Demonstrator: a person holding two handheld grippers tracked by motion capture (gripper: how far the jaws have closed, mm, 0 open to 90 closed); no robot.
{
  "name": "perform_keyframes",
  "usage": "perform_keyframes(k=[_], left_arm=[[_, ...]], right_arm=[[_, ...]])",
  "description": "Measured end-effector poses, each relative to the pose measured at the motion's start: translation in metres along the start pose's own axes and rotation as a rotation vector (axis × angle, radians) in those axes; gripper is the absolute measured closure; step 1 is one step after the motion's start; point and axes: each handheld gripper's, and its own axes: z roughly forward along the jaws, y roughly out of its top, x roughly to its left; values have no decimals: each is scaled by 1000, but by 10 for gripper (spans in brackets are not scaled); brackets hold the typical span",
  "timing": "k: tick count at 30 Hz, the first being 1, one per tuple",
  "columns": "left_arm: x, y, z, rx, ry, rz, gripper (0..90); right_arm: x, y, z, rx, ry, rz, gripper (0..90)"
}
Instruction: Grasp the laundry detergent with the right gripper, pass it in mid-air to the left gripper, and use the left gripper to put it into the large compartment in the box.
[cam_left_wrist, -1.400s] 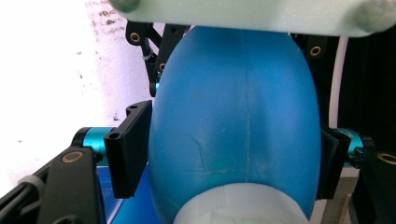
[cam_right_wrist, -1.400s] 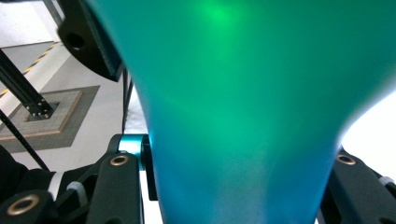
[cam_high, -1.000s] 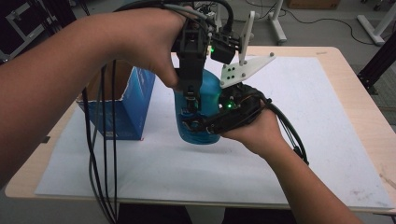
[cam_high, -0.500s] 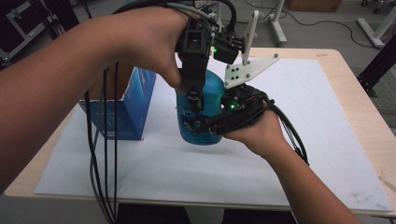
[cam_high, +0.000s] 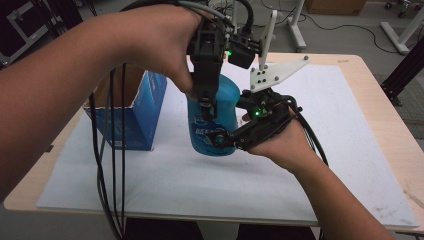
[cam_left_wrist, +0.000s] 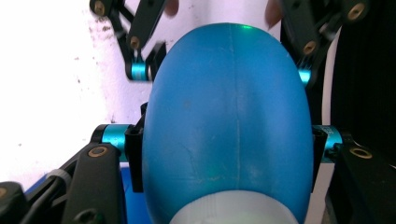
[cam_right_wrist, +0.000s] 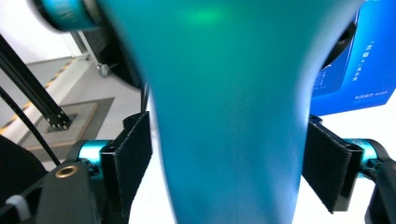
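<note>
The blue bottle (cam_high: 216, 120) stands near the middle of the white sheet (cam_high: 310, 165) that covers the tabletop (cam_high: 385, 130), and every place here is told from it. The left claw (cam_high: 207, 107) comes down on the bottle from above, and in the left gripper view its pads (cam_left_wrist: 134, 156) press flat against both sides of the rounded blue body (cam_left_wrist: 229, 121), so it pinches the bottle firmly. The right claw (cam_high: 220, 140) reaches the bottle from the side nearer the person, low on its body, with a hand (cam_high: 282, 145) behind it. In the right gripper view the bottle (cam_right_wrist: 229, 107) stands between that claw's two jaws; the left pad (cam_right_wrist: 130, 154) looks to lie at the bottle's edge, while the right pad (cam_right_wrist: 329, 170) stands just clear of it, so this claw is spread around the bottle and not clamping it; its jaws have just been opening. A green light glints on the bottle's surface in both gripper views. Left of the bottle, just beside it, stands an open blue box (cam_high: 132, 112) on the same sheet. Black cables (cam_high: 107, 165) hang from the left forearm (cam_high: 70, 85) in front of that box.
</note>
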Motion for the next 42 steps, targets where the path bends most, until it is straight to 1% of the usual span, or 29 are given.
perform_keyframes(k=[1,3,4,5,7,10,12,13,14,15,16,20,21,22,23,25,26,27,28,29,30,32,34,36,37,39,40,41,42], left_arm=[[0,-1,-1,1,1,-9,394],[-1,-3,-2,6,2,-11,394],[-1,-3,-3,7,2,-16,394],[-2,-4,-3,6,4,-21,394],[-2,-6,-6,5,4,-25,394],[-2,-10,-11,-1,6,-40,394],[-1,-15,-15,-8,5,-67,393],[0,-17,-17,-14,6,-82,393],[0,-19,-20,-11,7,-101,393],[0,-19,-20,-11,7,-101,393],[0,-25,-26,-20,13,-131,393],[1,-37,-39,-23,21,-213,393],[1,-40,-43,-24,21,-242,393],[2,-45,-47,-31,17,-280,392],[3,-49,-51,-37,15,-320,392],[3,-58,-60,-52,18,-384,392],[4,-63,-65,-58,22,-423,392],[4,-63,-65,-58,22,-423,392],[4,-73,-76,-64,29,-489,391],[4,-78,-81,-67,31,-525,391],[5,-83,-86,-71,33,-558,391],[6,-94,-95,-77,34,-644,391],[7,-105,-102,-82,33,-729,391],[8,-116,-107,-87,27,-829,391],[9,-121,-108,-87,23,-887,390],[13,-132,-110,-68,17,-980,390],[15,-137,-110,-54,19,-1017,390],[17,-140,-111,-45,29,-1039,390],[17,-140,-111,-45,29,-1039,390]], right_arm=[[0,0,-1,1,-6,2,181],[1,0,-5,-3,-10,-4,180],[1,0,-7,-6,-9,-8,155],[1,1,-9,-7,-21,-10,126],[2,2,-12,1,-23,-15,126],[4,5,-18,21,-47,-33,126],[5,7,-24,34,-56,-49,123],[6,8,-26,42,-63,-58,98],[7,10,-29,59,-87,-77,31],[7,10,-29,59,-87,-77,31],[9,15,-35,98,-135,-103,21],[9,25,-49,149,-160,-127,18],[8,28,-52,169,-165,-127,6],[7,31,-56,198,-169,-127,5],[5,34,-60,235,-163,-126,4],[1,39,-67,313,-176,-135,4],[-1,42,-71,353,-176,-137,4],[-1,42,-71,353,-176,-137,4],[-4,48,-81,436,-196,-148,4],[-6,50,-84,463,-197,-153,4],[-7,53,-87,495,-213,-166,4],[-9,57,-95,563,-225,-173,4],[-11,61,-102,614,-235,-182,5],[-13,64,-109,650,-238,-180,5],[-15,65,-113,664,-234,-182,5],[-17,67,-118,692,-239,-172,5],[-18,68,-121,704,-241,-171,5],[-18,69,-123,712,-243,-171,5],[-18,69,-123,712,-243,-171,5]])
